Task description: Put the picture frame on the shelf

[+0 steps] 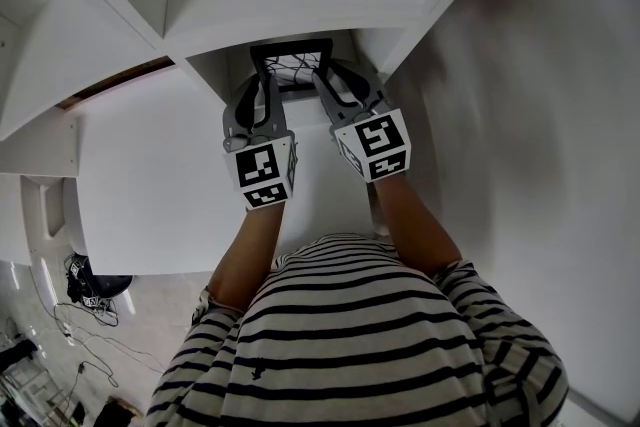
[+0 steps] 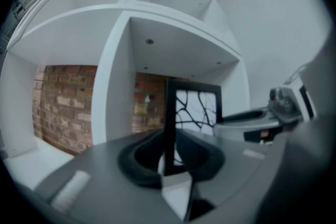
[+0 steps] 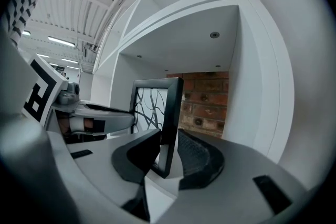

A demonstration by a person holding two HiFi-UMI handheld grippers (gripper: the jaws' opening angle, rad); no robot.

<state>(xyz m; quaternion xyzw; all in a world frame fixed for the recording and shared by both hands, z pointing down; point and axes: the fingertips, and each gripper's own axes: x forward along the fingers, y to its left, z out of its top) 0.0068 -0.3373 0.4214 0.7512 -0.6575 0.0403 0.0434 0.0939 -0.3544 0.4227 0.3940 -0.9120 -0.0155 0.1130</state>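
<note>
Inside the right-hand compartment of the white shelf [image 2: 178,55], a black picture frame [image 1: 291,63] stands upright. Its glass faces out toward the person and shows dark branching lines on white. Whether its lower edge rests on the shelf's floor cannot be made out.

The left gripper [image 1: 262,87] reaches into the shelf's opening and pinches the frame's left side bar, with a dark pad on either side of the bar. The right gripper [image 1: 338,83] grips the right side bar in the same way, its pads closed on the black moulding. Both grippers point almost level into the shelf, side by side and close together, and their marker cubes sit just outside the shelf's front edge.

Through the shelf's open back a red brick wall [image 2: 63,107] shows. More compartments lie to the left of this one and above it. In front of the shelf, the person's striped shirt [image 1: 350,335] fills the lower part of the head view.
</note>
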